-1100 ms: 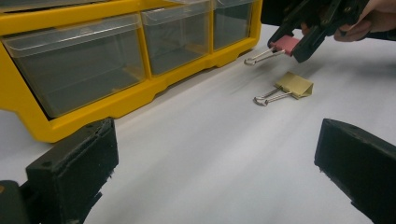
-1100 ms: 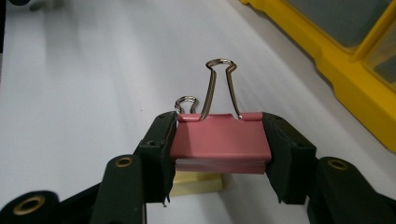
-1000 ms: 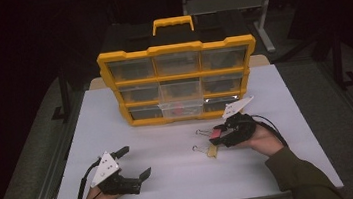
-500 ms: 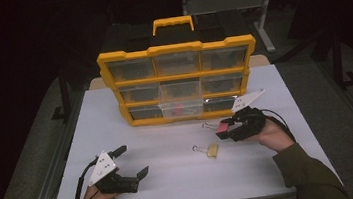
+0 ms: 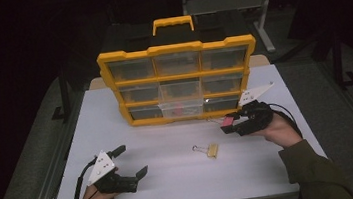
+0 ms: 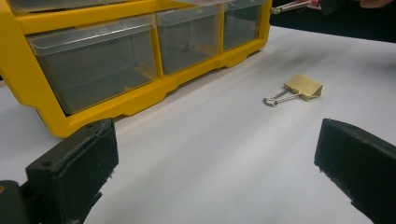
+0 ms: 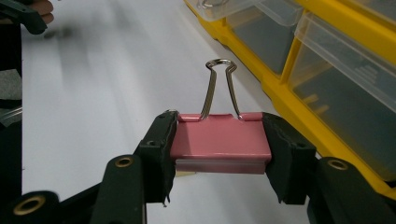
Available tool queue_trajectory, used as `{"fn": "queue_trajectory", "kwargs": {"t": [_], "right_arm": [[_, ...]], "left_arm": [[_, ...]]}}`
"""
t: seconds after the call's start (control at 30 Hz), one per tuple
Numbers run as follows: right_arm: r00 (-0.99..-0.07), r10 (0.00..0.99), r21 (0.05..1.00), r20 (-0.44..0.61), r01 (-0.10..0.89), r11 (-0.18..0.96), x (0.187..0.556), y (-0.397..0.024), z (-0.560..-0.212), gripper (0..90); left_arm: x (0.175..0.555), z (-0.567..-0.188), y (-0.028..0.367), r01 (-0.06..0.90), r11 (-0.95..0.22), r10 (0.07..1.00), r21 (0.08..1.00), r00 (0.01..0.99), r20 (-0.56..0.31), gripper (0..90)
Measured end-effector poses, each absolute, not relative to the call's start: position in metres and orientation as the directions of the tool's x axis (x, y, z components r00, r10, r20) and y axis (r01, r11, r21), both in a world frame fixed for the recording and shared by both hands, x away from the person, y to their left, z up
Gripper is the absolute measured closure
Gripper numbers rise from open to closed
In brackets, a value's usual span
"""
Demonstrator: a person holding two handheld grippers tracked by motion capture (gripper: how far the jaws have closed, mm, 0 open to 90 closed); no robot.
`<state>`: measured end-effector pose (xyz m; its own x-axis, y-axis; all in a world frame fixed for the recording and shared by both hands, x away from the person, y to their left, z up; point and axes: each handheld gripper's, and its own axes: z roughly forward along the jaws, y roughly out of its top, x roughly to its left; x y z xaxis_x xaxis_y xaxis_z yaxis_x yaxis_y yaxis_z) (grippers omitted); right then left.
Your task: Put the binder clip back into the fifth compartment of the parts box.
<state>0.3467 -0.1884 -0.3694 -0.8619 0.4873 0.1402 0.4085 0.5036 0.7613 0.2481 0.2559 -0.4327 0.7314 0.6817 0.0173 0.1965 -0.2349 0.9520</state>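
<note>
My right gripper (image 7: 219,149) is shut on a pink binder clip (image 7: 220,142), whose wire handles point away from the camera. In the high view that right gripper (image 5: 228,123) hovers just in front of the yellow organizer (image 5: 176,49), near its bottom right drawers, with the pink binder clip (image 5: 227,122) at its tip. A gold binder clip (image 5: 211,150) lies flat on the white table (image 5: 175,190) between the two hands; the same gold binder clip (image 6: 302,87) lies ahead in the left gripper view. My left gripper (image 5: 132,161) rests open at the front left, holding nothing.
The organizer (image 6: 93,107) stands upright at the table's back with several clear drawers; the bottom middle drawer (image 5: 181,110) is pulled out slightly. Dark floor and a table frame surround the table.
My right gripper has lifted the pink binder clip off the table and carried it right and back toward the organizer. The left gripper has barely moved.
</note>
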Motion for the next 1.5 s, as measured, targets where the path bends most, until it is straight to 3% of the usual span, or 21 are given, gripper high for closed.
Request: {"fn": "queue_trajectory", "kwargs": {"t": [1.5], "right_arm": [[-0.866,0.49,0.814,0.097,0.352,0.461,0.359,-0.205,-0.297,47.3]], "left_arm": [[0.248,-0.432,0.255,0.195,-0.233,0.678,0.953,0.735,0.015,0.0]]}}
